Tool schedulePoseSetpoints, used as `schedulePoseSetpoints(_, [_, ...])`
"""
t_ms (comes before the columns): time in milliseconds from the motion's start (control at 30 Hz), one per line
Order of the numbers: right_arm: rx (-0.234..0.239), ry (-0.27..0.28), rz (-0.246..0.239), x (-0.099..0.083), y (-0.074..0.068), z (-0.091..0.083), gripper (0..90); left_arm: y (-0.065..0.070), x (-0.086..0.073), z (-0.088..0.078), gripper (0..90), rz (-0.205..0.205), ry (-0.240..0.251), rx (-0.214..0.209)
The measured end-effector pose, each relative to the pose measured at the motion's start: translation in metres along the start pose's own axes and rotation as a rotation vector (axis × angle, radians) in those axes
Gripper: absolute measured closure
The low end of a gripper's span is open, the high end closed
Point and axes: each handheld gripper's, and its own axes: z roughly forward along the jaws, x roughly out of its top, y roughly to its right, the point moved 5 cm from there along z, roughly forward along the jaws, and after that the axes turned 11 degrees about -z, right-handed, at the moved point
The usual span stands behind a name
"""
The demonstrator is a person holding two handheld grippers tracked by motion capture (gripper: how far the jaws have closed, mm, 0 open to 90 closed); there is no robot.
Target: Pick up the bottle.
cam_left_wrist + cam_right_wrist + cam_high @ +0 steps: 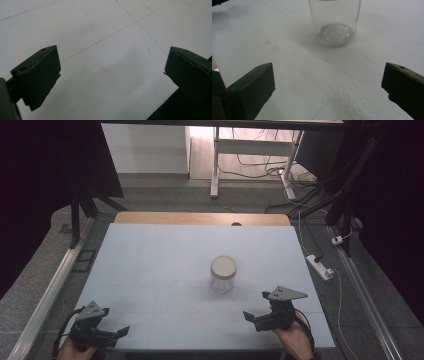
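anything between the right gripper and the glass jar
Nothing: the stretch of white table between the right gripper and the glass jar is bare, as the right gripper view shows.

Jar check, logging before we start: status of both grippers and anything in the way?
Left gripper open, empty, near table edge. Right gripper open, aimed at jar. Jar upright, lid on, untouched. Path clear.

Black curtains [45,180] flank grey floor [165,195], white desk legs [215,165]
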Motion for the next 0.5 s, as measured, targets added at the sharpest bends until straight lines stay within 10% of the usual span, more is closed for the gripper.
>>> schedulePoseSetpoints(500, [0.021,-0.027,-0.03,0.016,0.003,0.027,0.5,0.0,0.0,0.0,1.7,0.0,-0.002,0.003])
